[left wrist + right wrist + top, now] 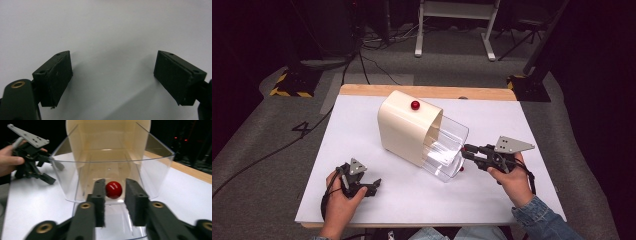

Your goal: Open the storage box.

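At center frame in the right gripper view, the right gripper reaches the clear drawer of the cream box, jaws slightly apart around the red knob. Lower left of the high view, the left gripper rests wide open and empty on the desk.

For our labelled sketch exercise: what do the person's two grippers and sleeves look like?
Both the left gripper and right gripper are black with two flat jaws, brass-coloured pivot rings, a grey three-cornered plate on top and a black trailing cable. The right arm wears a blue denim sleeve.
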